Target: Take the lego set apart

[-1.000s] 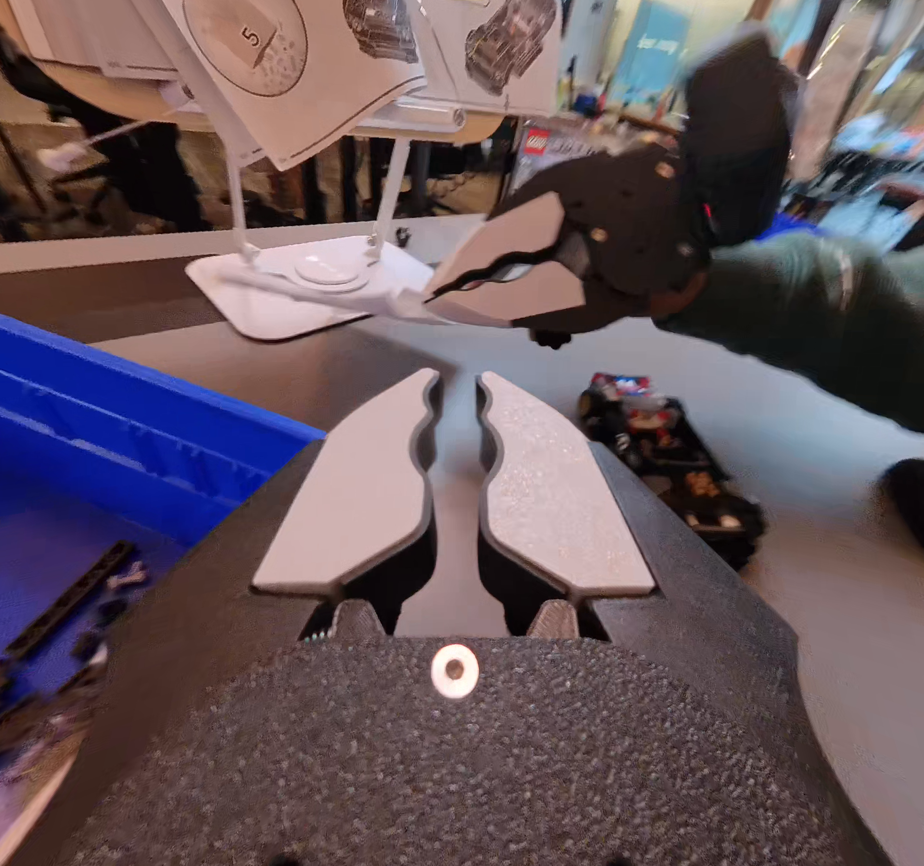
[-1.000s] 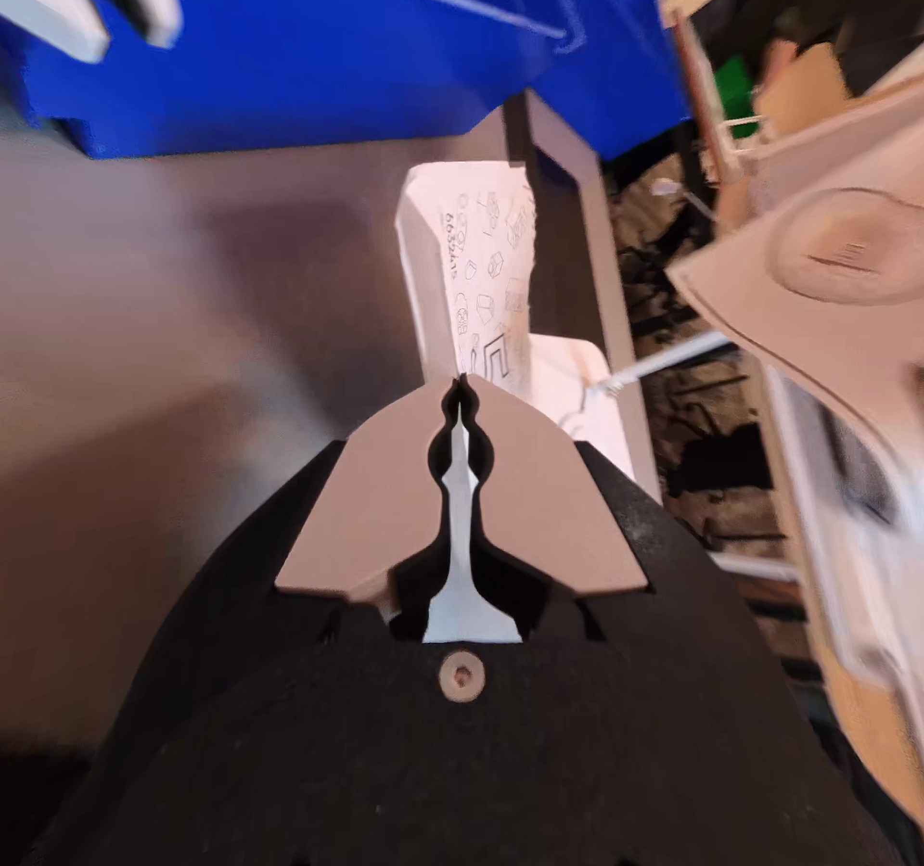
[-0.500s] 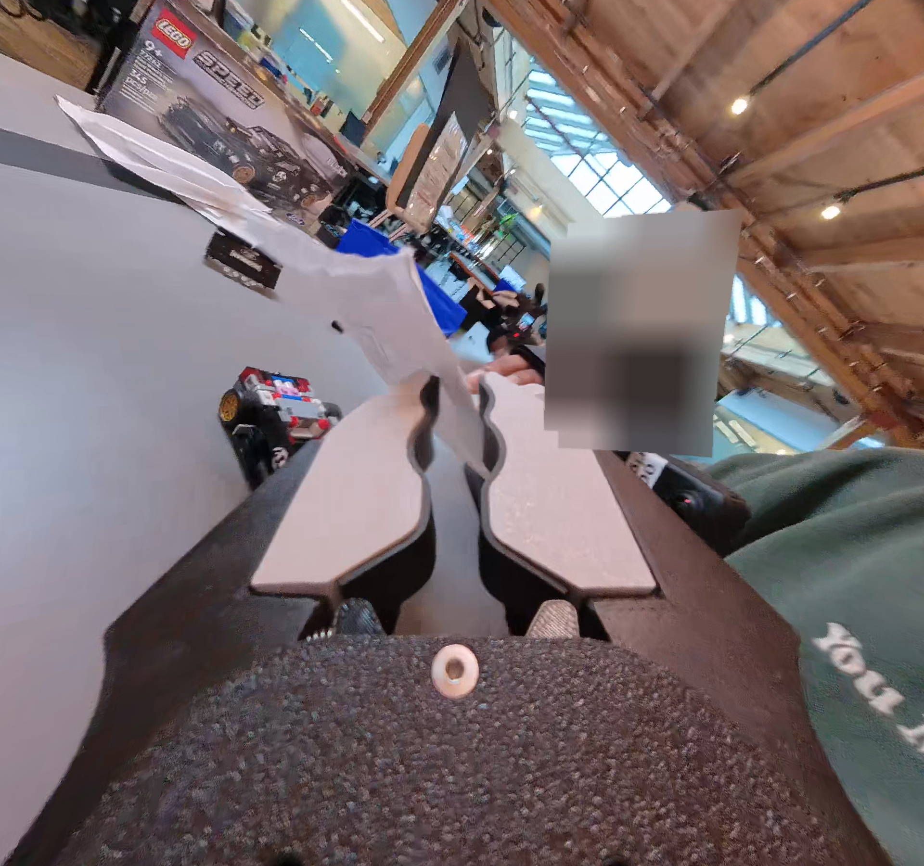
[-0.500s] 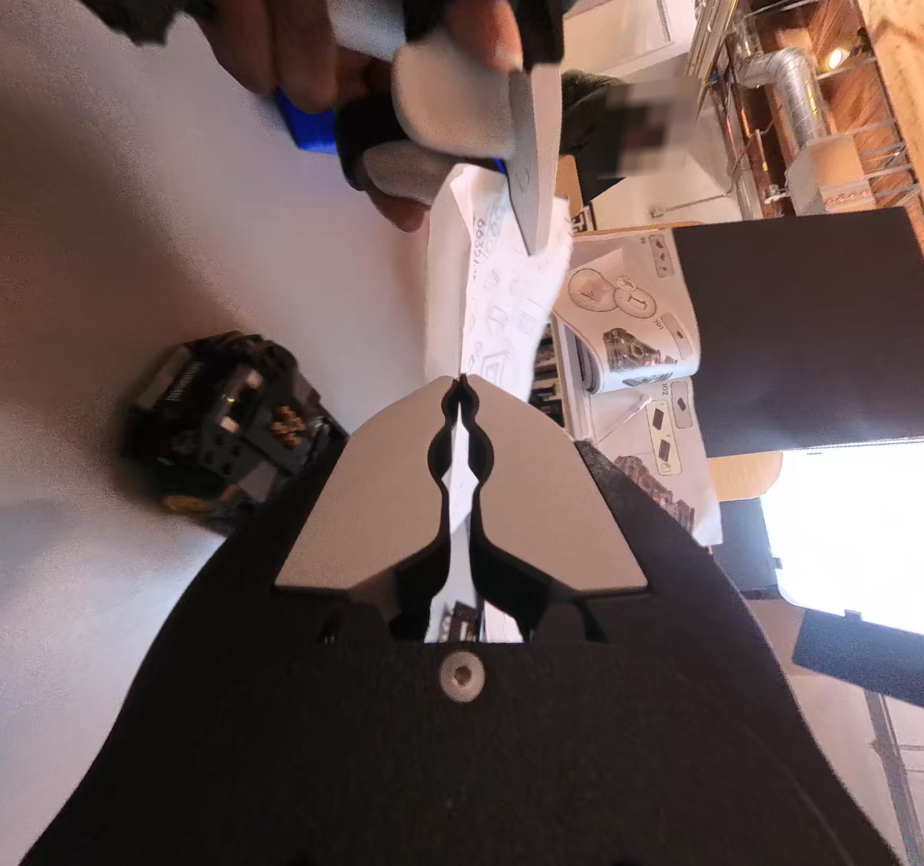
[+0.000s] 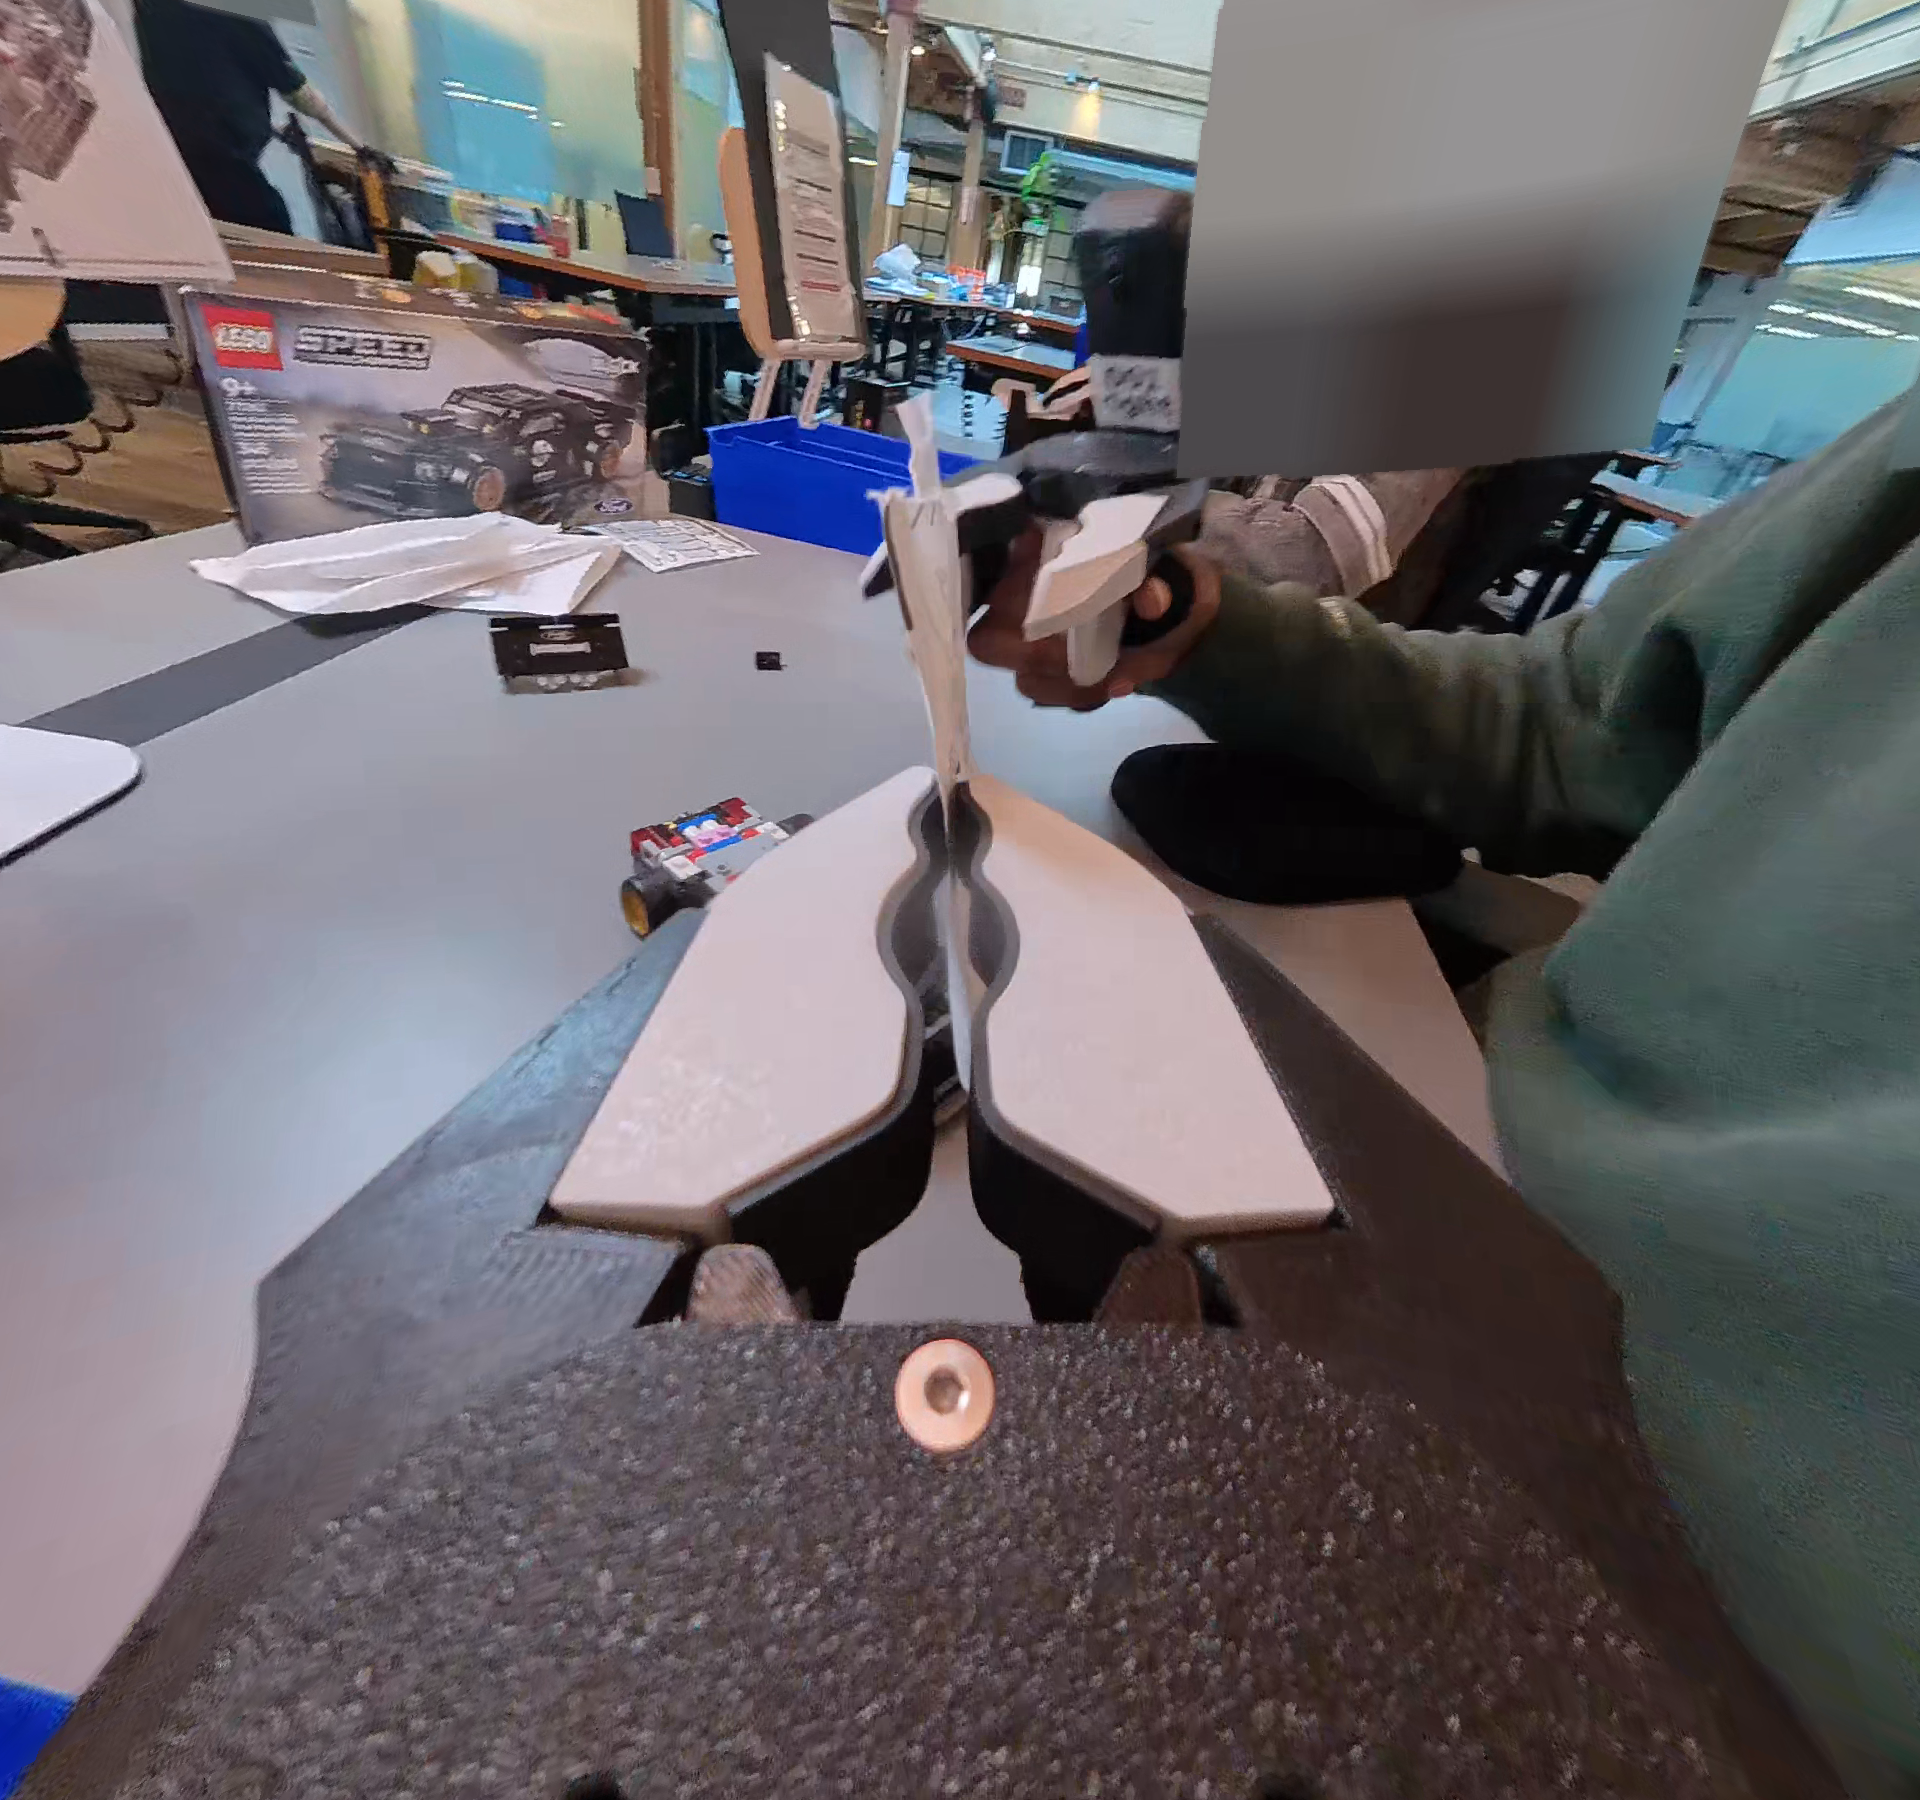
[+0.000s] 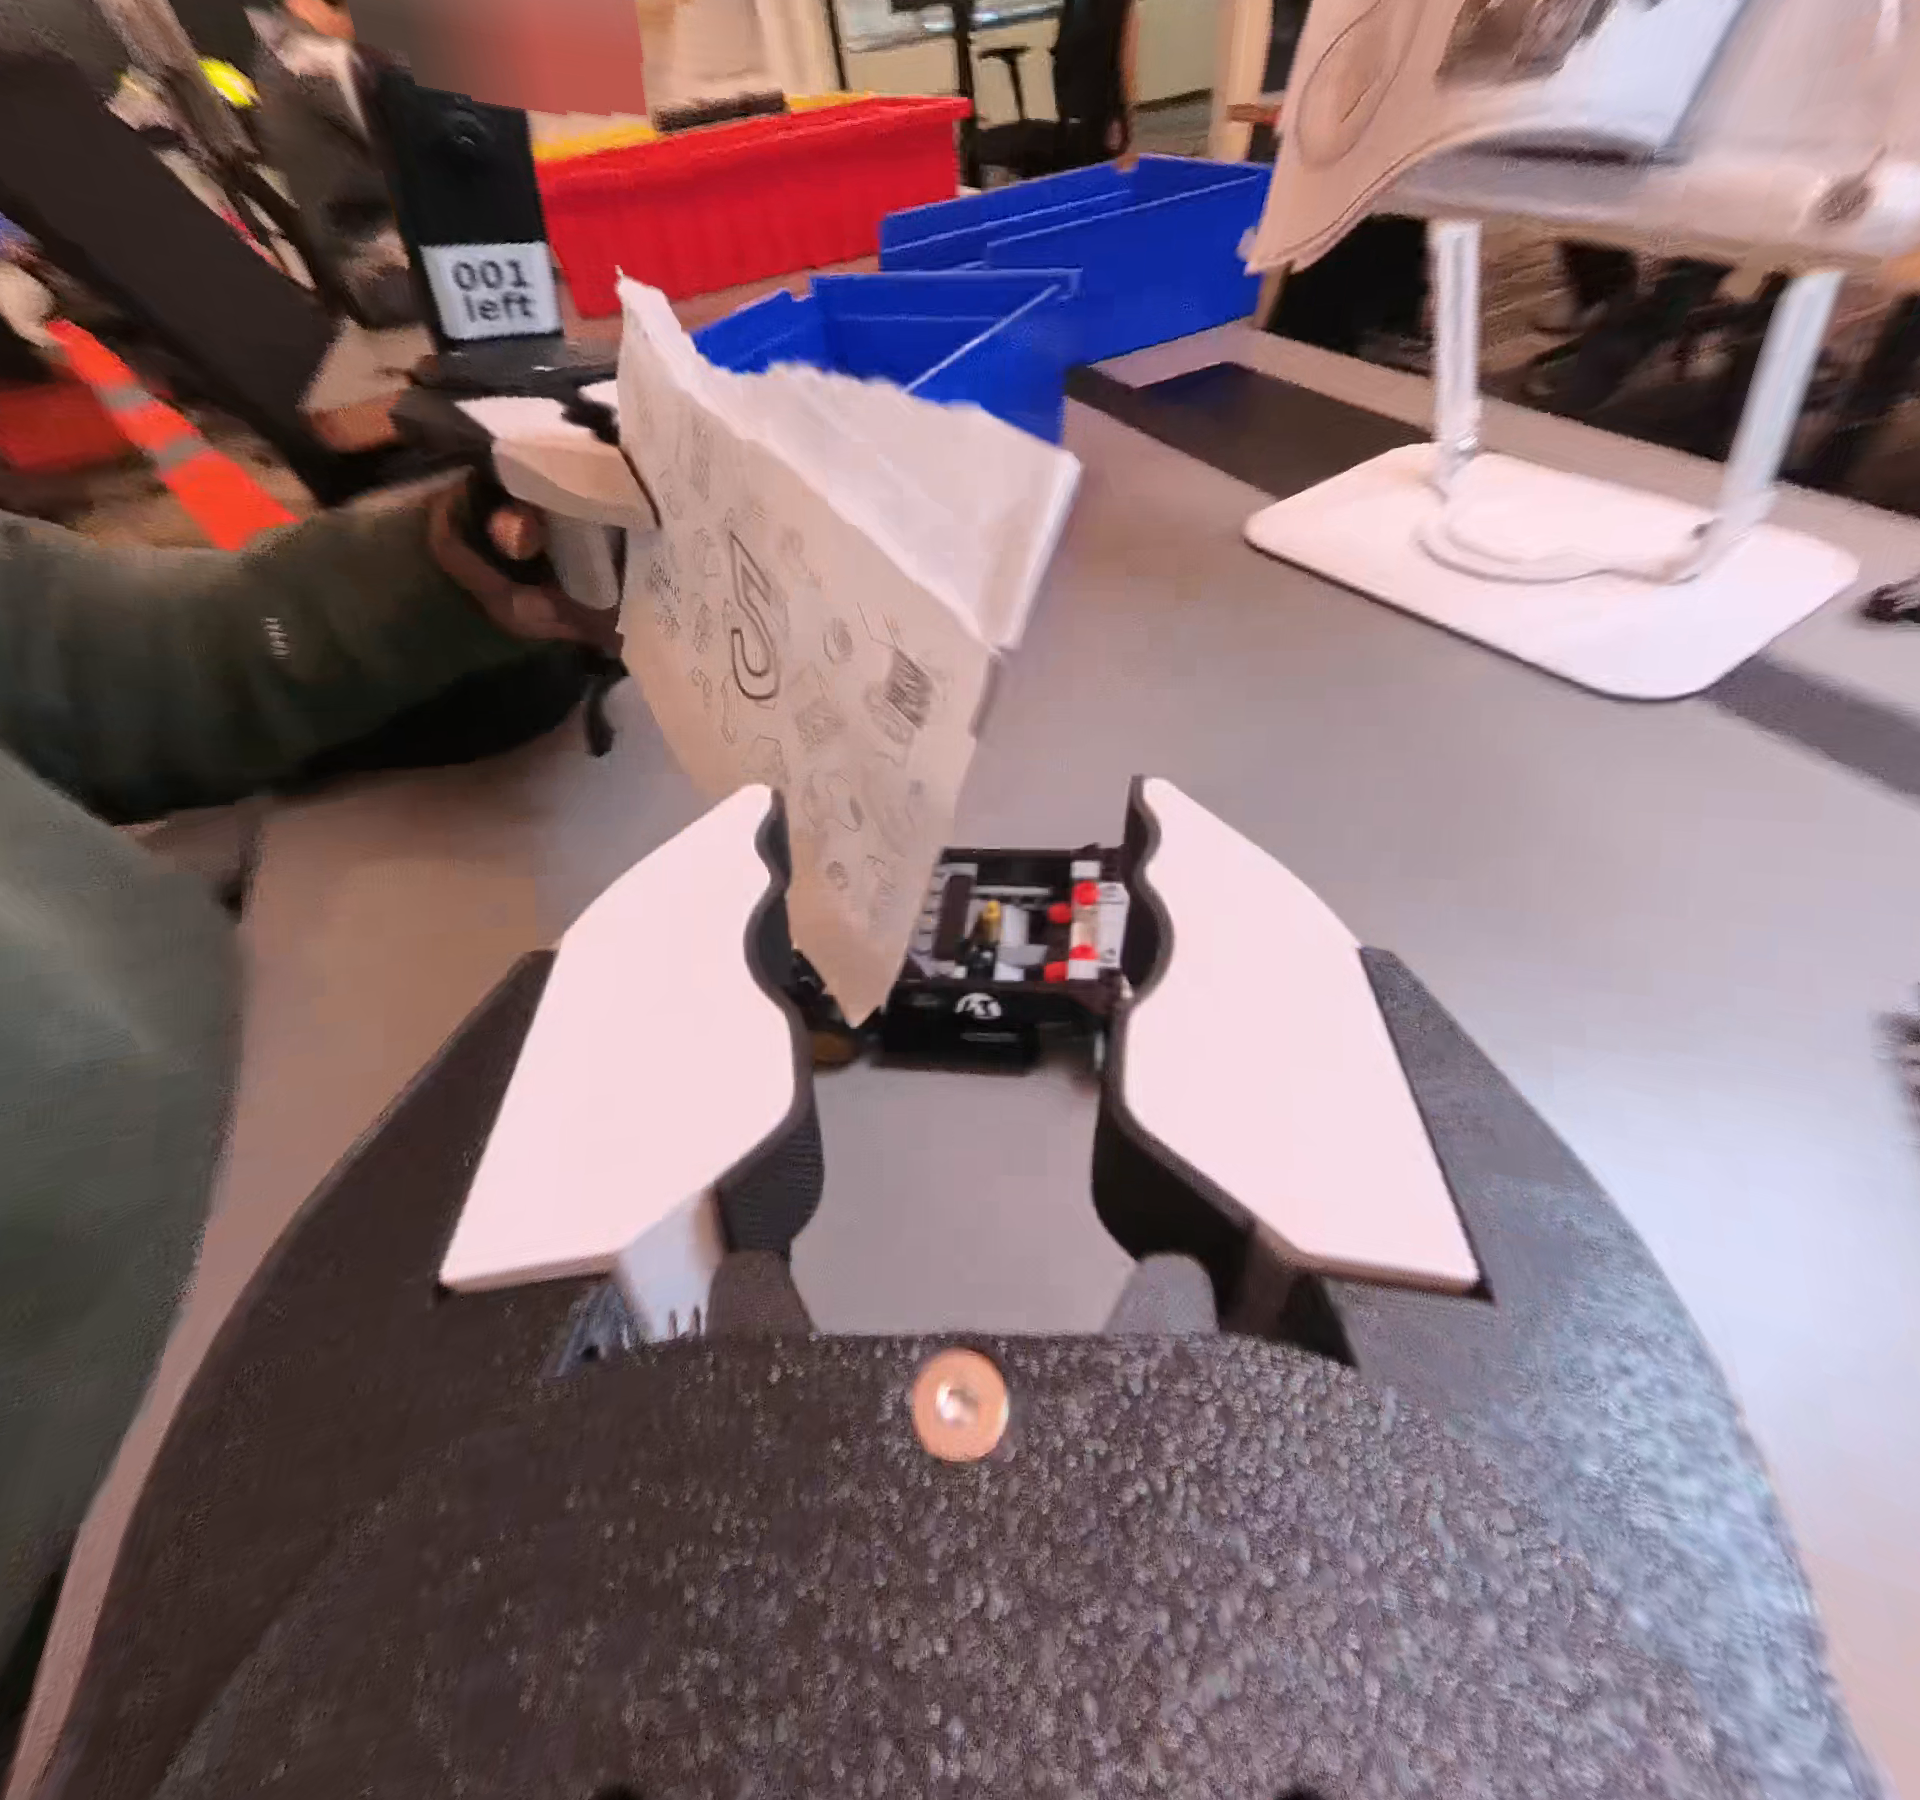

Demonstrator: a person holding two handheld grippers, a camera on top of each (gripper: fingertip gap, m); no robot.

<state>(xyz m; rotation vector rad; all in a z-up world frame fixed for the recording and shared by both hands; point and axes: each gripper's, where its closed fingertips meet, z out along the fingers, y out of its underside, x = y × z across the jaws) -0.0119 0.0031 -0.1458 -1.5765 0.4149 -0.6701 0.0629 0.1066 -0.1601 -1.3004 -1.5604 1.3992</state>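
Note:
My left gripper (image 5: 951,784) is shut on a white printed paper bag (image 5: 935,607) that stands edge-on from its pads. In the right wrist view the same bag (image 6: 810,628) hangs from the left gripper (image 6: 613,493), which is held up at the left. My right gripper (image 6: 951,794) is open with nothing gripped, and the bag's lower corner dangles loose next to its left finger (image 6: 665,1002). The partly built black lego car (image 6: 1018,950) sits on the grey table (image 6: 1455,867) beyond the right fingers. It also shows in the left wrist view (image 5: 707,846).
A lego box (image 5: 416,420), loose white paper bags (image 5: 416,566), a black plate piece (image 5: 561,654) and a small black piece (image 5: 769,661) lie at the far side. Blue bins (image 6: 987,327), a red bin (image 6: 748,181) and a white booklet stand (image 6: 1538,545) are behind. A green sleeve (image 5: 1558,711) is at the right. The gap from one gripper's tips to the other's is roughly 15 cm.
The paper bag passed from my right gripper to my left. The left pads closed on it and the right pads opened and let go. Both views swung toward the table.

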